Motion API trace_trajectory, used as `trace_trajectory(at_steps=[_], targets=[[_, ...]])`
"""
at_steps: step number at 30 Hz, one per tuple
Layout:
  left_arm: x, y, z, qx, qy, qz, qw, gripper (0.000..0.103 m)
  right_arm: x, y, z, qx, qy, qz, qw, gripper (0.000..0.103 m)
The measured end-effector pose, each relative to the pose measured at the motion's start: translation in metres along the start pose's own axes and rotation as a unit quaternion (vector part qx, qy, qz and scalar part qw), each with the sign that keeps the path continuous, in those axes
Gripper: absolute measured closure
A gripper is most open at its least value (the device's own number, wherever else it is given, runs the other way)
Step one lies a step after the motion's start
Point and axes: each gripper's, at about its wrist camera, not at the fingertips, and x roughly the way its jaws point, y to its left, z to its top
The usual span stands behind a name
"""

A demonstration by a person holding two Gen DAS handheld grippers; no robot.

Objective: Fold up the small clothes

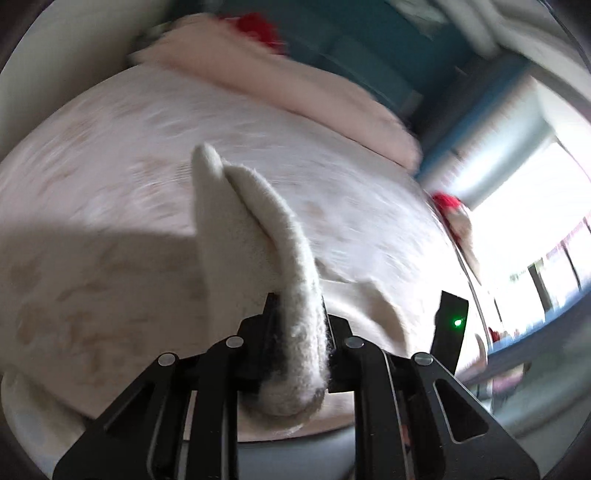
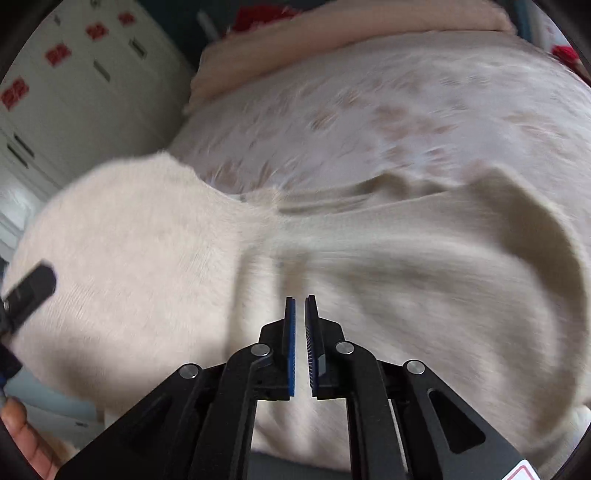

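A cream knitted garment (image 2: pixel 388 258) lies on a bed with a pale patterned sheet (image 2: pixel 388 110). My left gripper (image 1: pixel 295 325) is shut on a fold of that cream garment (image 1: pixel 258 229), which stands up between the jaws and is lifted off the sheet. The lifted part shows at the left in the right wrist view (image 2: pixel 129 240), with the left gripper's finger (image 2: pixel 31 291) at its edge. My right gripper (image 2: pixel 300 306) hovers over the garment's middle, jaws nearly closed with a narrow gap and nothing between them.
A folded pink blanket (image 1: pixel 295 92) lies along the far side of the bed, with red items (image 1: pixel 262 26) behind it. White cabinets with red labels (image 2: pixel 74 74) stand at the left. A bright window (image 1: pixel 535 229) is to the right. Both views are motion-blurred.
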Motion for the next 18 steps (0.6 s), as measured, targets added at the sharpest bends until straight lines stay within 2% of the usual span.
trace_trajectory(at_steps=[2,4,7,8,9,10,11,13,16,18], targets=[[0.021,-0.041,-0.009,0.039,0.021,-0.014,0.9989,0.085,-0.035,-0.030,-0.007,0.015,-0.027,-0.011,0.999,0.087],[0.051,-0.077,-0.028,0.079,0.053,-0.018,0.9953,0.081,-0.059,-0.054,-0.012,0.022,-0.047,-0.036,0.998,0.071],[0.100,-0.107,-0.071,0.131,0.106,-0.009,0.9857,0.066,-0.087,-0.095,-0.027,0.042,-0.063,-0.067,0.995,0.063],[0.109,-0.108,-0.086,0.136,0.113,0.000,0.9843,0.061,-0.091,-0.108,-0.030,0.054,-0.060,-0.069,0.994,0.063],[0.109,-0.105,-0.098,0.130,0.116,-0.001,0.9847,0.049,-0.096,-0.120,-0.035,0.071,-0.057,-0.065,0.994,0.062],[0.105,-0.101,-0.103,0.126,0.115,-0.006,0.9854,0.040,-0.101,-0.129,-0.040,0.083,-0.057,-0.053,0.993,0.054],[0.096,-0.093,-0.110,0.122,0.108,-0.008,0.9867,0.024,-0.104,-0.134,-0.043,0.092,-0.059,-0.039,0.993,0.049],[0.075,-0.081,-0.120,0.129,0.081,0.005,0.9884,0.018,-0.106,-0.141,-0.049,0.110,-0.065,-0.006,0.992,0.038],[0.048,-0.054,-0.135,0.154,0.061,0.074,0.9834,0.013,-0.099,-0.141,-0.052,0.131,-0.054,0.039,0.989,0.035],[0.036,-0.034,-0.141,0.149,0.061,0.098,0.9821,0.013,-0.082,-0.132,-0.047,0.138,-0.036,0.059,0.988,0.033]])
